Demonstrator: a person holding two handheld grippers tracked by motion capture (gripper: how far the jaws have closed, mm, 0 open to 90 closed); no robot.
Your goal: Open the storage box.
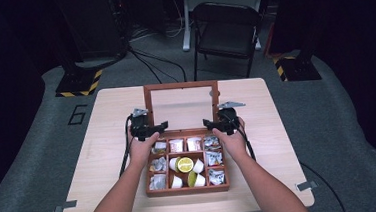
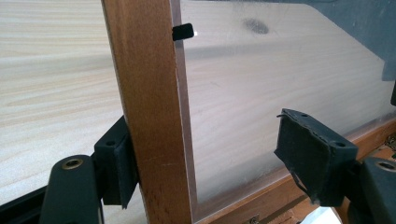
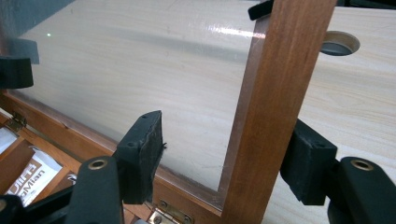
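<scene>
A recording studio or lab: dark drapes wall it in, grey carpet (image 1: 39,161) covers the floor, hazard-striped stand bases (image 1: 78,83) sit at 11 and 1 o'clock, cables (image 1: 147,58) trail past a folding chair (image 1: 226,30) at 12.

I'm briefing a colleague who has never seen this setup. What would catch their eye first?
The wooden box at the table's near middle, its glass-paned lid standing open and upright. The left gripper and right gripper each straddle one side rail of the lid frame, jaws open around the wood. Inside the box, a cut lime glows bright among white cups and packets.
</scene>
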